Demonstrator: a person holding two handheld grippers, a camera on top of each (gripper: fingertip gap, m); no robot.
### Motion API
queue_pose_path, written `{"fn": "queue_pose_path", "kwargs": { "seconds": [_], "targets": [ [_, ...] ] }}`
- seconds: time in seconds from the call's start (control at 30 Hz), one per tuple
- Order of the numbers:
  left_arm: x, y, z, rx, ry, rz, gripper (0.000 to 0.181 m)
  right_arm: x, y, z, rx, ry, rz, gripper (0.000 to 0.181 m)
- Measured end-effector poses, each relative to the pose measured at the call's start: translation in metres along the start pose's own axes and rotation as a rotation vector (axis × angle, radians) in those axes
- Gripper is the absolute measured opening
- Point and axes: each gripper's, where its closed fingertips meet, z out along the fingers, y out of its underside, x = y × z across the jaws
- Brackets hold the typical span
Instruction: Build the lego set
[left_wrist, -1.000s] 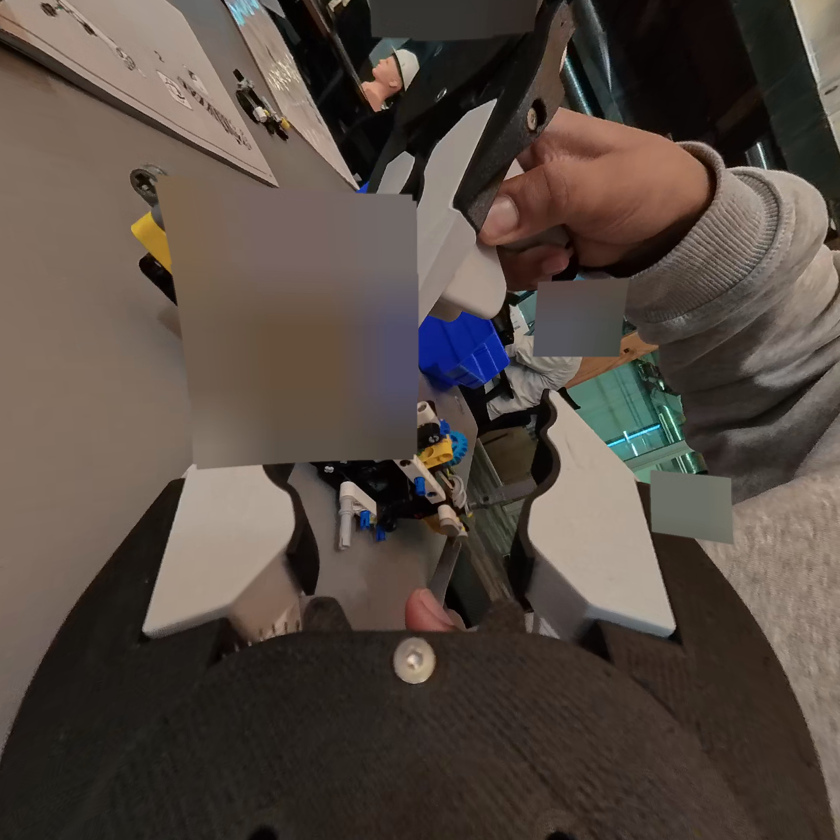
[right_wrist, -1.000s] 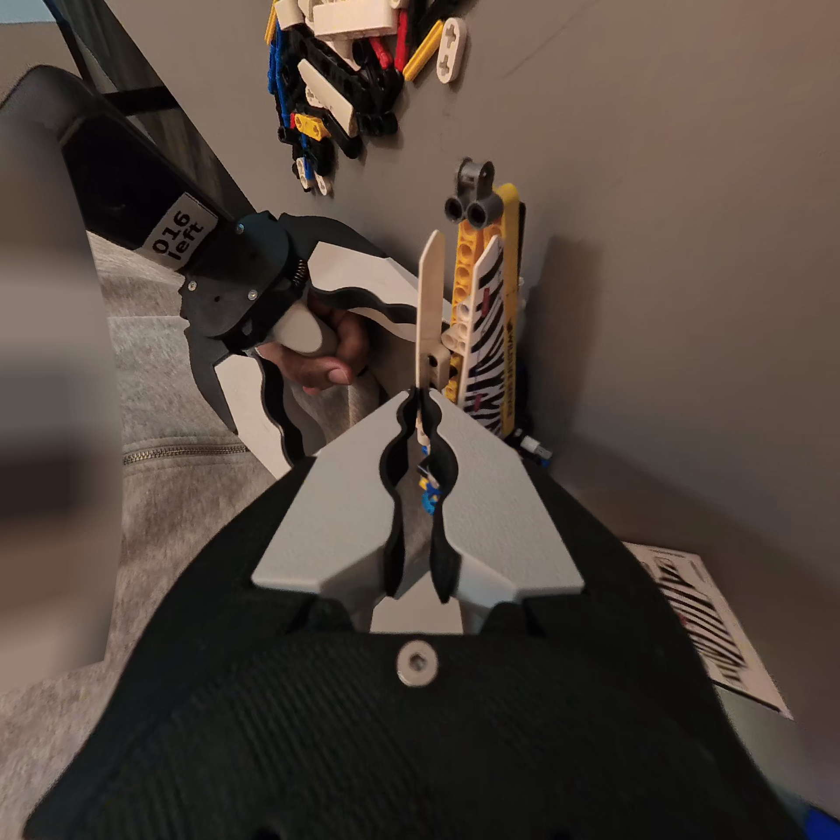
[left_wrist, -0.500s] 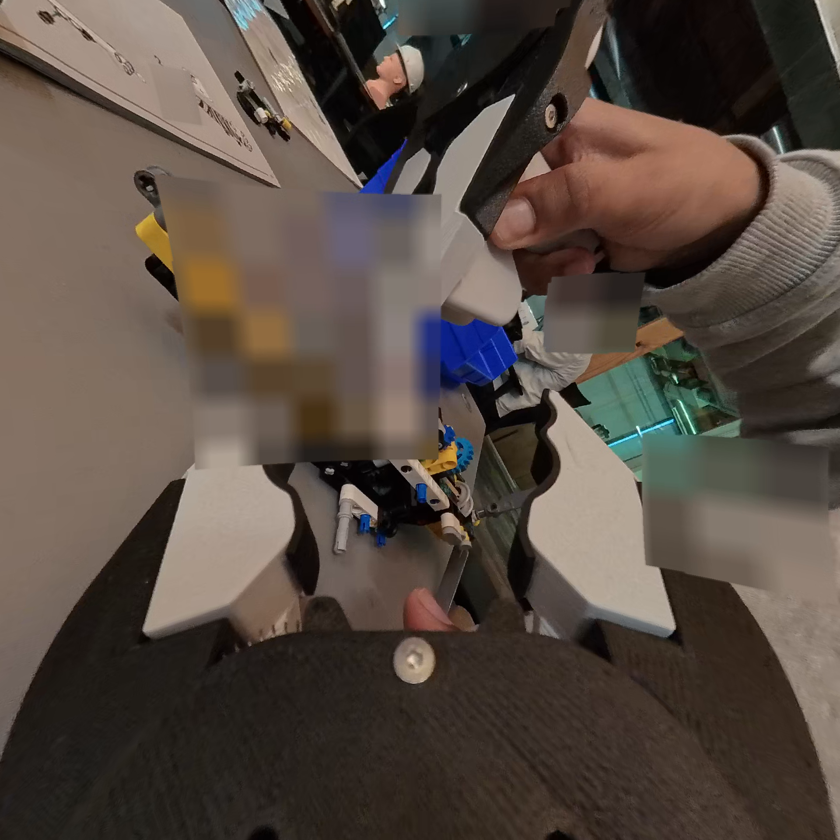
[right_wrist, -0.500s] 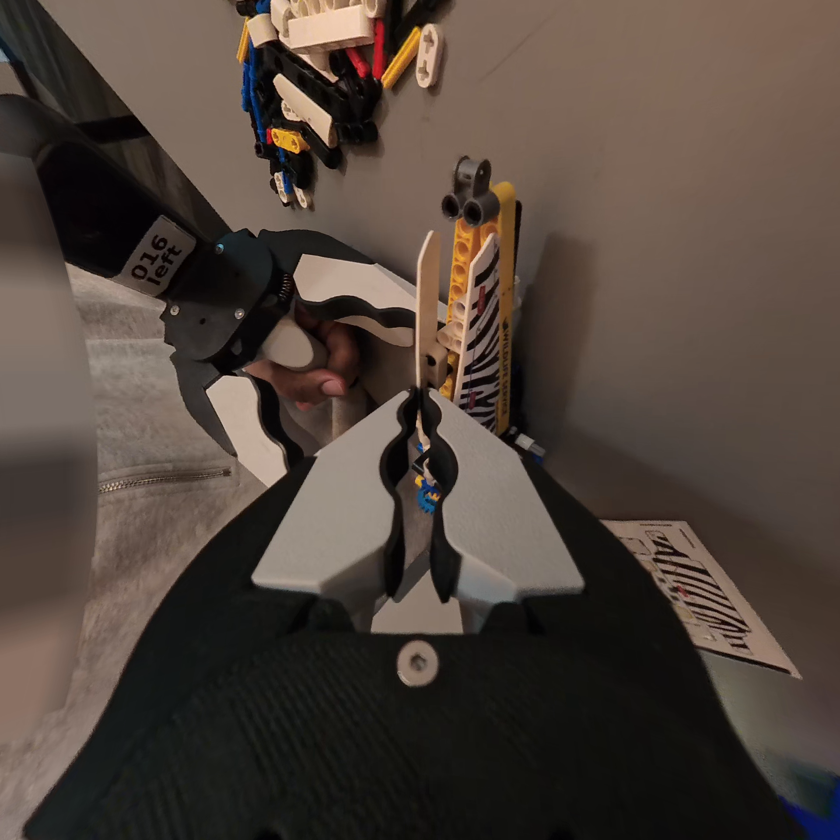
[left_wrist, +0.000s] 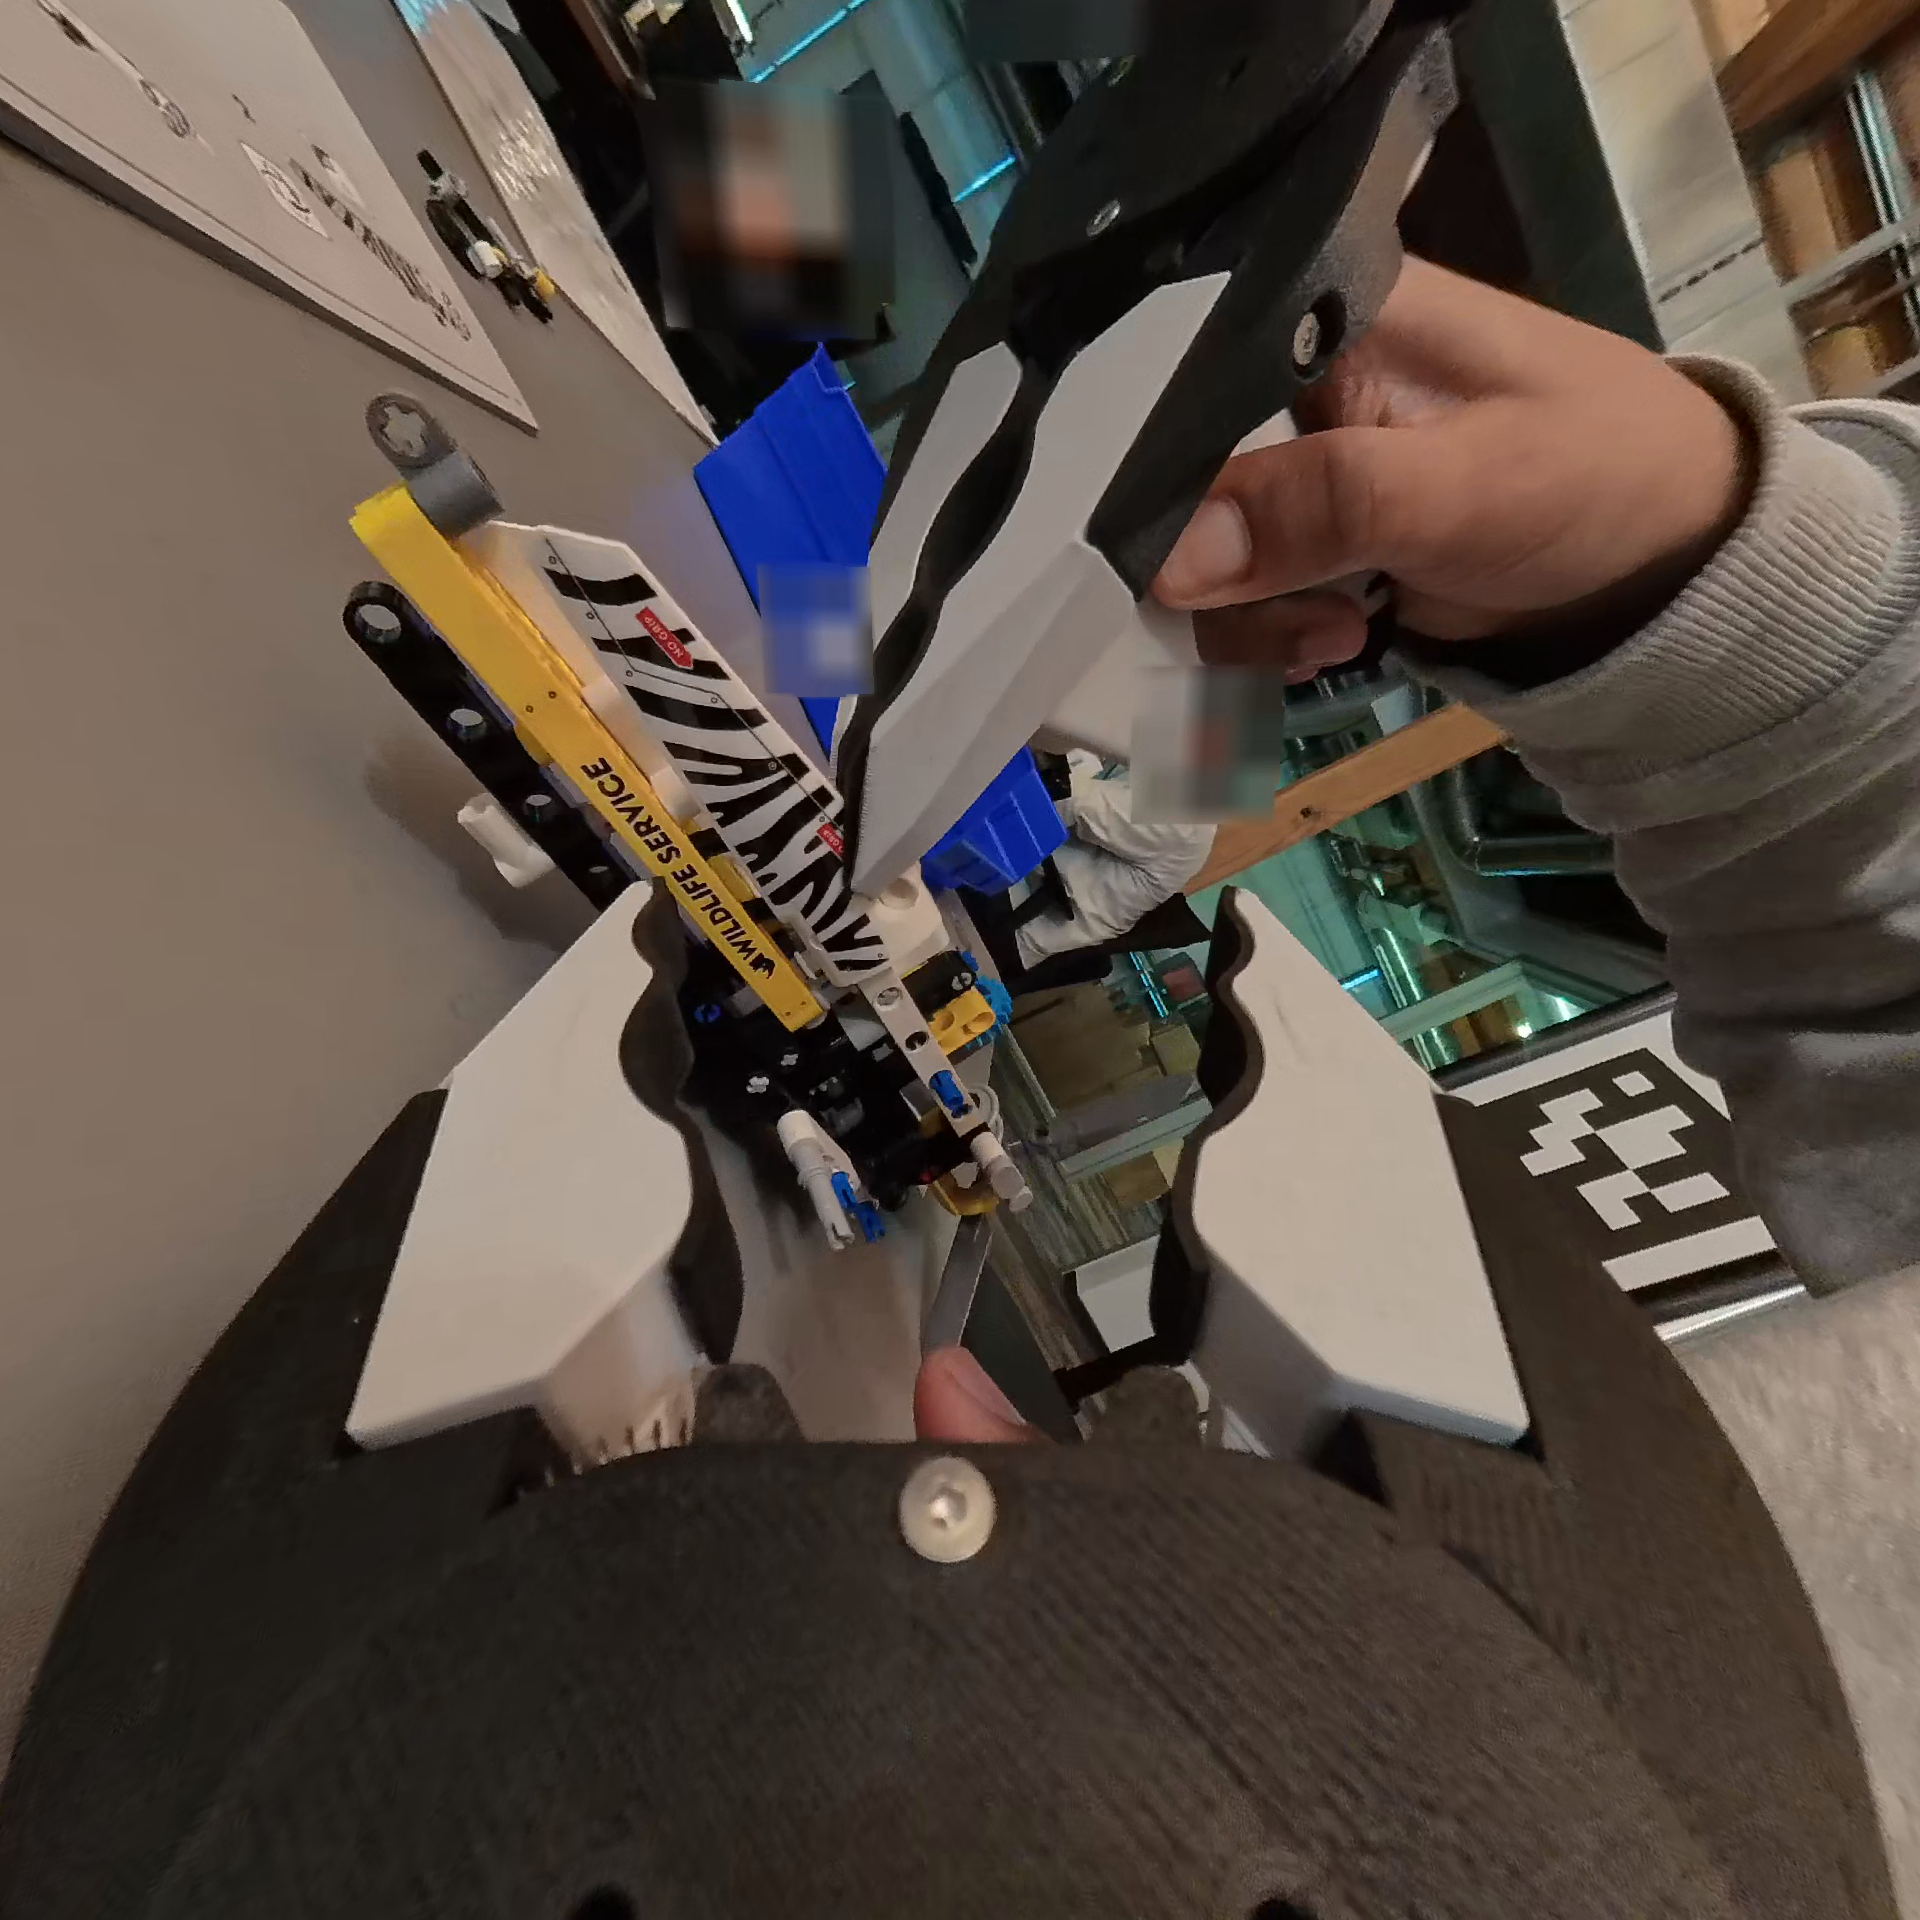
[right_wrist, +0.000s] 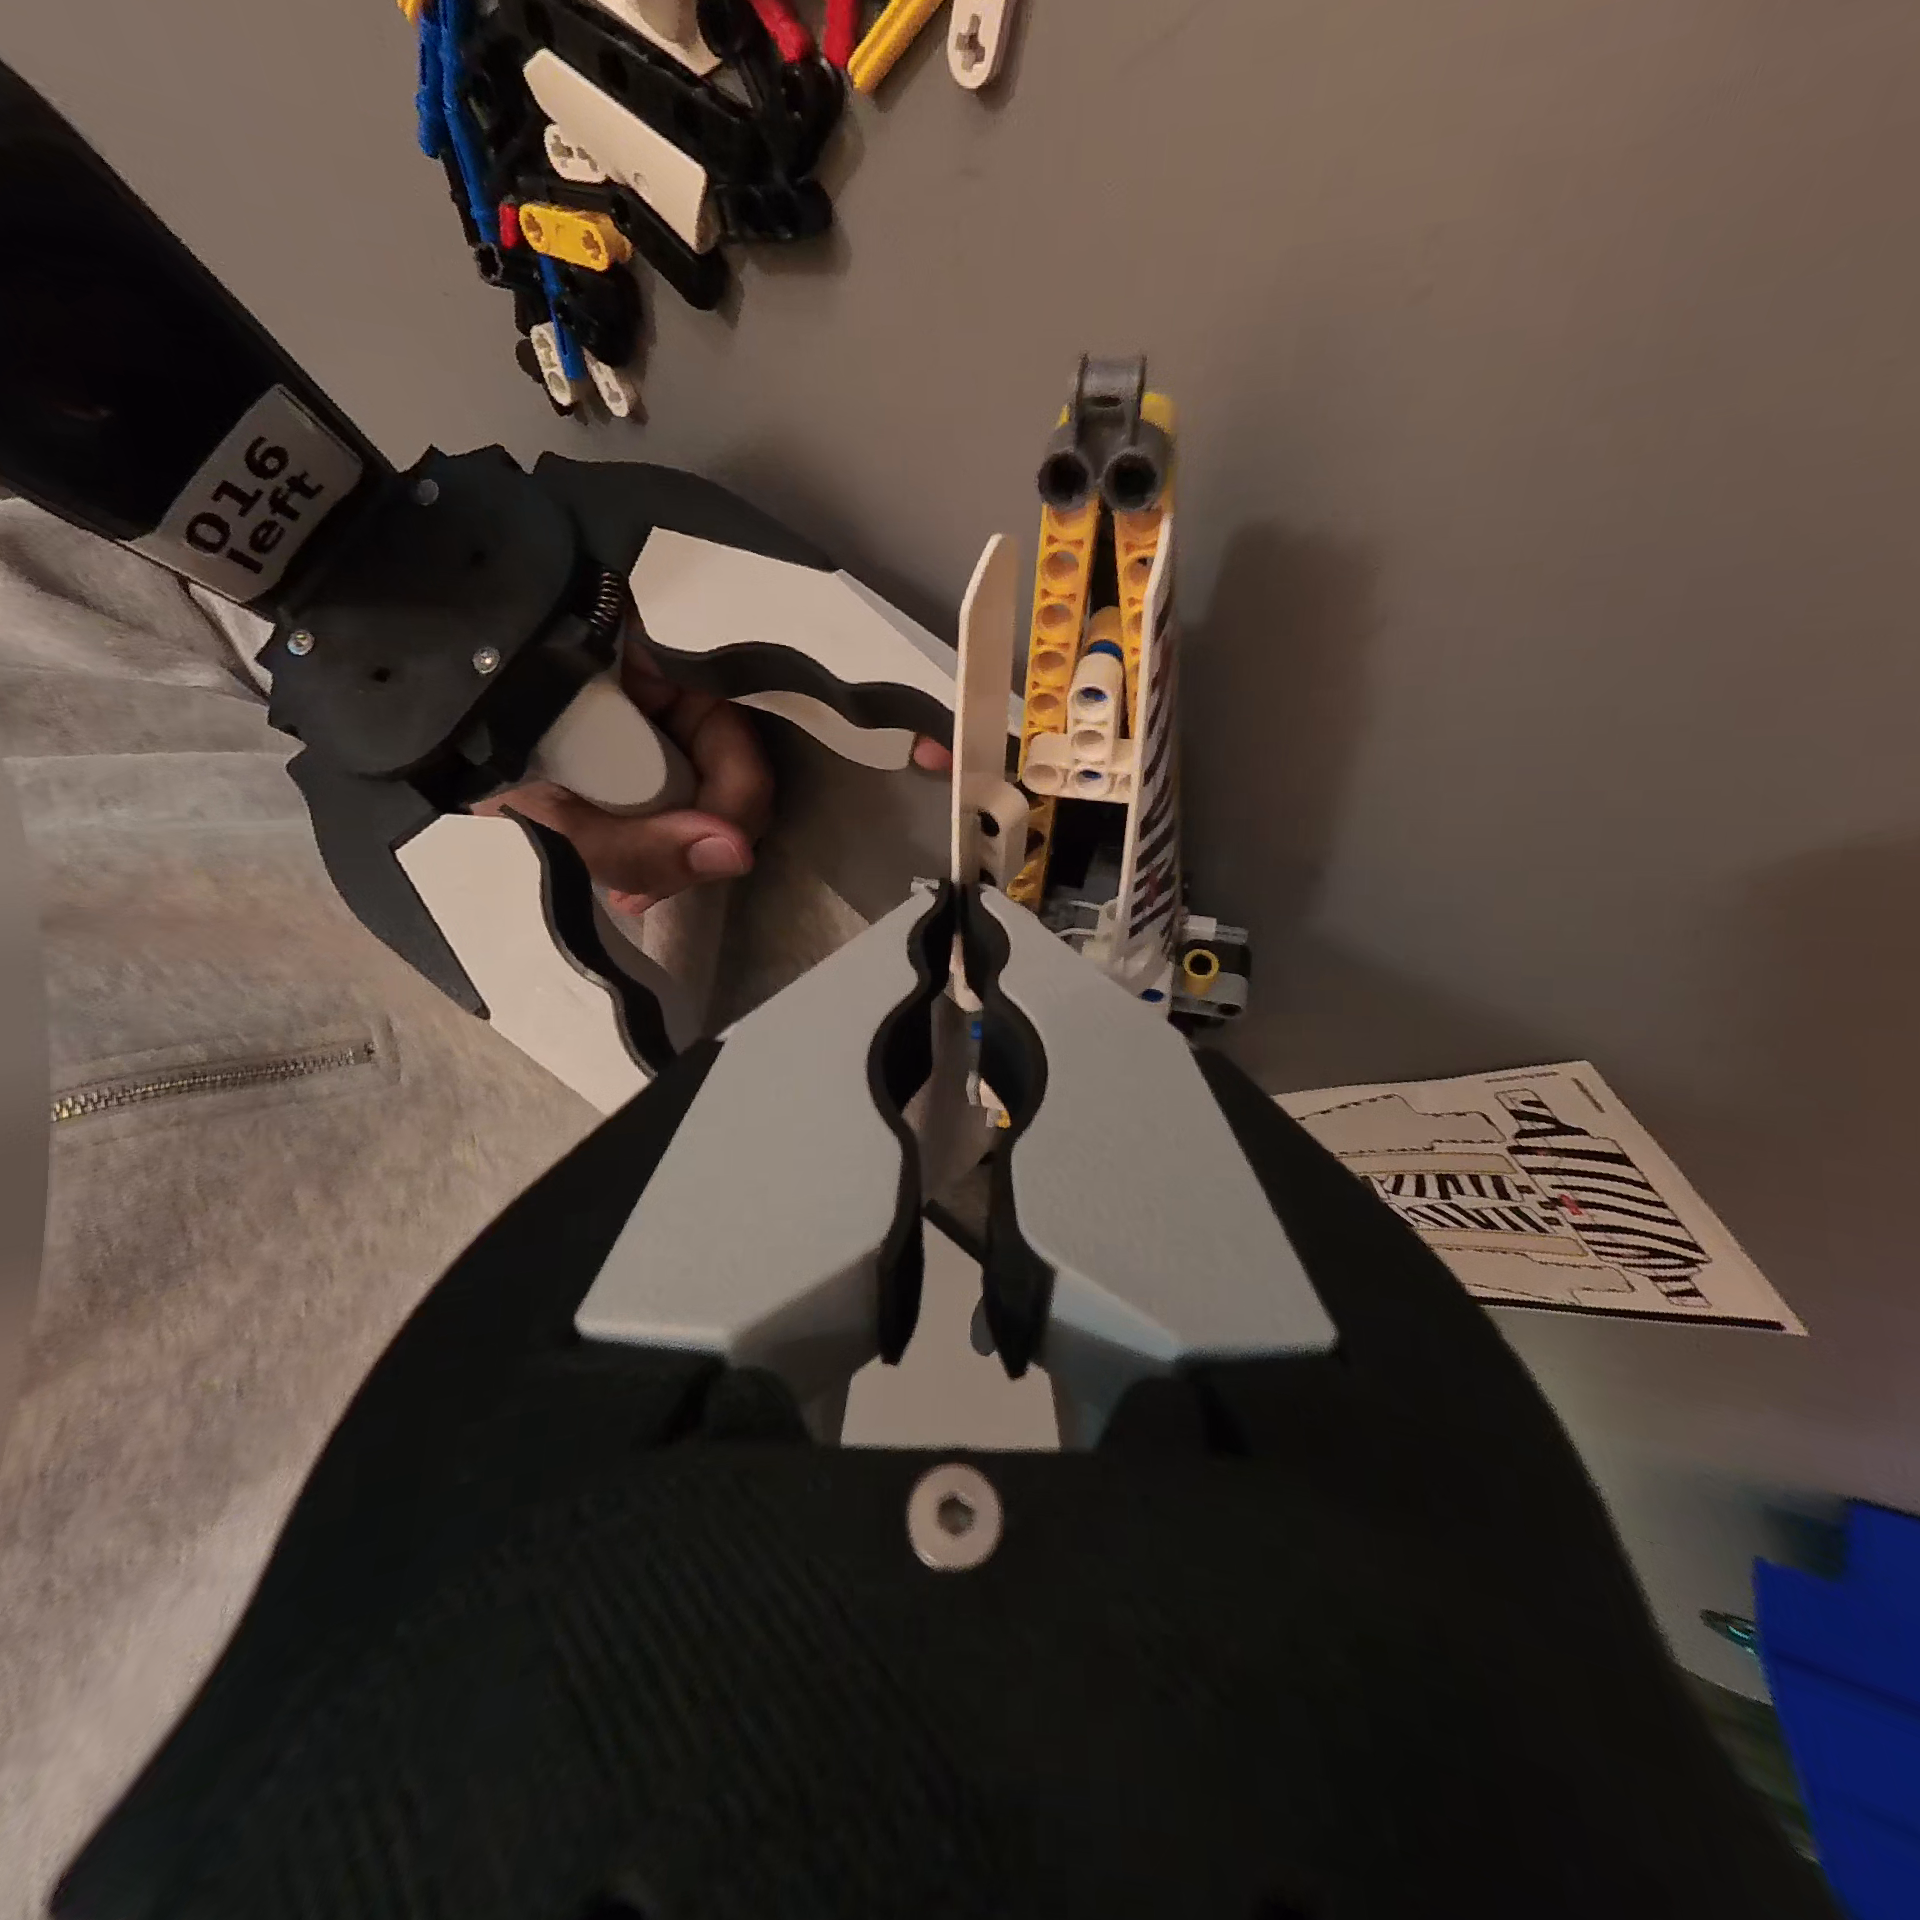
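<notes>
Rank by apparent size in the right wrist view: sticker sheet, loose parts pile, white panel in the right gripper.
1. Sticker sheet and parts pile: look alike, and the pile is cut off at the frame edge.
2. White panel, held in the right gripper: smallest.

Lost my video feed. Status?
Right gripper shut on white panel of yellow-and-zebra-striped lego model. Left gripper open, straddling model's lower end. Nothing blocking.

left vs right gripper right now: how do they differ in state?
The left gripper has its jaws spread wide and grips nothing; the right gripper is pinched shut on the plain white panel of the lego model. The left gripper straddles the model's lower end without visibly clamping it; the right gripper meets the model only through that panel's edge. Both have grey fingers with black wavy pads, each held in a hand.
</notes>
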Motion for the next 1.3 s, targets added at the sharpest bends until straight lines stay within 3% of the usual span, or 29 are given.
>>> {"fn": "queue_pose_path", "kwargs": {
  "seconds": [0.67,1.3],
  "targets": [
    [-0.0046,-0.0017,0.0009,0.015,-0.039,0.010,0.094,0.0026,-0.0015,-0.0027,-0.006,-0.205,0.042,0.000],
    [-0.0073,-0.0030,0.0001,0.027,-0.059,0.004,0.096,0.0029,-0.0062,0.0003,-0.039,-0.195,0.027,0.000]
  ]
}}
